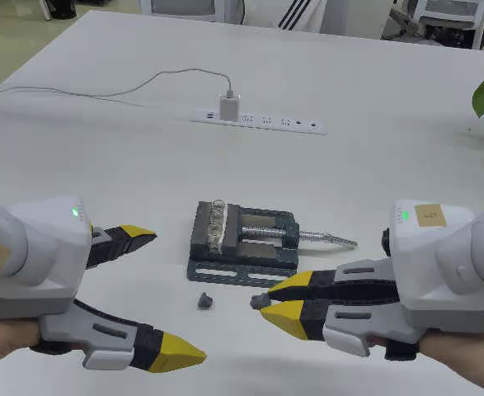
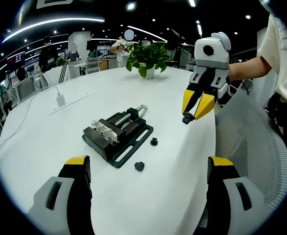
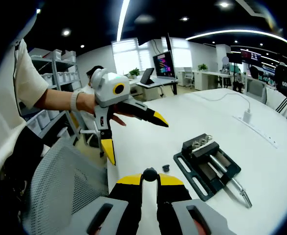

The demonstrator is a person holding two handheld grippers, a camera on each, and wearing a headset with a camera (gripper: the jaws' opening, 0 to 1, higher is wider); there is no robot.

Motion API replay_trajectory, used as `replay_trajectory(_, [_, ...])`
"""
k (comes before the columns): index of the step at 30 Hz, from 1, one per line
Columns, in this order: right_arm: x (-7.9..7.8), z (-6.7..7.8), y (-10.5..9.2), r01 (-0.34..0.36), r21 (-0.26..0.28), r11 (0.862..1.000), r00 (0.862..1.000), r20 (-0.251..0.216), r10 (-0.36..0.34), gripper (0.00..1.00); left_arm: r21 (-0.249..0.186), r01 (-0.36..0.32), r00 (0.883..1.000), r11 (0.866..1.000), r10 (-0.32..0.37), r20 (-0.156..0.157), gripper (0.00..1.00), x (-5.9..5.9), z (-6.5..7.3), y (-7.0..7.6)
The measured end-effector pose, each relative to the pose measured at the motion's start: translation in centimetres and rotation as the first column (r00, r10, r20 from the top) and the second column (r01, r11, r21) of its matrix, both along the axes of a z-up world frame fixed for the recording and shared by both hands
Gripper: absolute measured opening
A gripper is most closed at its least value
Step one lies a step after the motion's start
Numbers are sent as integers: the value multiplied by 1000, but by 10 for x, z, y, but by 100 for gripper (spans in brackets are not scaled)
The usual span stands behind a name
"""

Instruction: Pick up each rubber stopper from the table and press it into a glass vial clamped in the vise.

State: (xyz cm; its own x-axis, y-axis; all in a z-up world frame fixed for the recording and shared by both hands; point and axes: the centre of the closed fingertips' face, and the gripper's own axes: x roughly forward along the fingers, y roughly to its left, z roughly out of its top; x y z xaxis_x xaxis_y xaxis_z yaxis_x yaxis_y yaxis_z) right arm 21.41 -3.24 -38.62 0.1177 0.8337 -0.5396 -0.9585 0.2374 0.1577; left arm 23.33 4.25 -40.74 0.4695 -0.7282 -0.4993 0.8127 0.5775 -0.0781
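Clamped on a stopper (image 1: 257, 303) by its tips alone, the right gripper (image 1: 268, 300) hangs at 5 o'clock of the vise (image 1: 250, 241), where so thin a hold could let the stopper twist or drop when pressed into a vial (image 1: 218, 221), while the left gripper (image 1: 180, 295) stands at 8 o'clock, jaws apart.

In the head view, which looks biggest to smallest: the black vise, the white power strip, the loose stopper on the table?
1. vise, nearer the camera, so the lead is unsure.
2. power strip.
3. loose stopper, clearly smallest.
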Motion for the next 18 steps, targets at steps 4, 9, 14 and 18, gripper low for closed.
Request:
replay_trajectory(4, [2,-4,-4,-10,-44,999,1000,-12,10,5,10,-14,1000,1000,13,7,99,-1,-3,3])
replay_trajectory(9, [7,-4,-7,-39,-99,994,999,-9,38,5,-11,-55,998,998,55,14,97,-1,-3,8])
replay_trajectory(14, [18,1,-10,-79,-174,982,997,7,81,5,-20,-75,997,997,75,19,96,-3,-3,11])
replay_trajectory(18, [29,2,-12,-131,-247,960,990,22,141,5,-8,-83,996,997,83,28,96,-4,-4,13])
